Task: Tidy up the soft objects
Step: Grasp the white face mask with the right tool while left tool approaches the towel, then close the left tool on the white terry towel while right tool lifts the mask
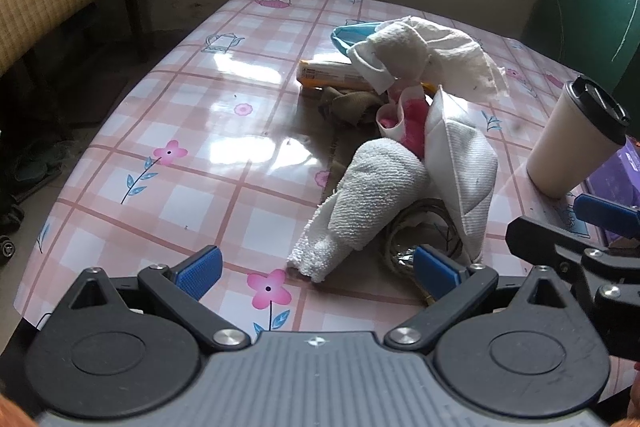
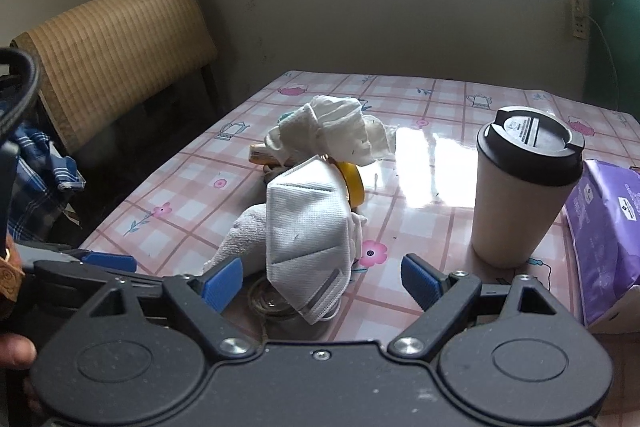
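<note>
A pile of soft things lies on the pink checked table (image 1: 192, 115). A rolled white towel (image 1: 360, 203) lies nearest, with a white folded face mask (image 1: 464, 163) leaning beside it; the mask also shows in the right wrist view (image 2: 308, 227). Behind are a pink-and-white cloth (image 1: 408, 119), a brown cloth (image 1: 348, 103) and crumpled white cloths (image 1: 420, 51) over a blue mask (image 1: 348, 35). My left gripper (image 1: 318, 273) is open just in front of the towel. My right gripper (image 2: 322, 281) is open, its jaws either side of the face mask's near end.
A cream cup with a black lid (image 2: 520, 187) stands at the right, next to a purple pack (image 2: 608, 239). An orange-and-white tube (image 1: 332, 73) and a yellow round thing (image 2: 352, 183) lie in the pile. A coiled cord (image 1: 420, 235) lies under the mask. A woven chair (image 2: 116, 47) stands left.
</note>
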The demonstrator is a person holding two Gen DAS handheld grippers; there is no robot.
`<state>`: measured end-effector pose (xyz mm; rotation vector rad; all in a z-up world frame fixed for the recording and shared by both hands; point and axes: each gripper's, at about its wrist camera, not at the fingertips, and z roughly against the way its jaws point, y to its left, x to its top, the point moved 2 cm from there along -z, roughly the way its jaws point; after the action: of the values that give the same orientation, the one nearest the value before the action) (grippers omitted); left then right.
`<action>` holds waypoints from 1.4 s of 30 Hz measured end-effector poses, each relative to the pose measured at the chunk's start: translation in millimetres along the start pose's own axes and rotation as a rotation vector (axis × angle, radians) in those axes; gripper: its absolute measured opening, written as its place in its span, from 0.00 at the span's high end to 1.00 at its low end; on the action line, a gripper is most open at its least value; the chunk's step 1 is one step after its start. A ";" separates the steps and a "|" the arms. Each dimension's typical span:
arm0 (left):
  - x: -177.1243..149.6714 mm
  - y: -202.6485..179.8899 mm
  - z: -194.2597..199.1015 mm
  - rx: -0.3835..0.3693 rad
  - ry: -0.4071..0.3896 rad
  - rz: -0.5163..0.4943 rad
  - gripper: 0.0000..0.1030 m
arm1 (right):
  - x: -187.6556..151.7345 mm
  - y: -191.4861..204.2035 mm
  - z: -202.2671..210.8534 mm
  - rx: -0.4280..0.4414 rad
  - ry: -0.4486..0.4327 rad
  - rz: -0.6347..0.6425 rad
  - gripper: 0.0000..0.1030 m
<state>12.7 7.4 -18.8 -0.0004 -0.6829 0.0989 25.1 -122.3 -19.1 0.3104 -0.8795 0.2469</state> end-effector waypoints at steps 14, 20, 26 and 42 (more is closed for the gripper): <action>5.7 26.4 -7.0 0.066 0.003 0.017 0.00 | 26.2 18.2 -41.4 0.022 0.011 0.021 0.02; 7.0 24.9 -8.5 0.041 0.024 0.007 0.00 | 27.3 11.4 -73.5 -0.054 0.058 0.018 0.03; 18.7 9.1 -12.7 -0.037 -0.040 -0.048 0.00 | 14.5 -27.0 -87.5 -0.027 0.095 -0.132 0.42; 32.3 -25.0 -66.6 -0.149 -0.025 -0.112 0.31 | 14.9 -41.6 -43.3 -0.019 0.016 -0.164 0.50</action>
<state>81.9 -12.4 -49.4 -0.1042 -0.7126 -0.0597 79.2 -143.8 -40.1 0.3609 -0.8355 0.0891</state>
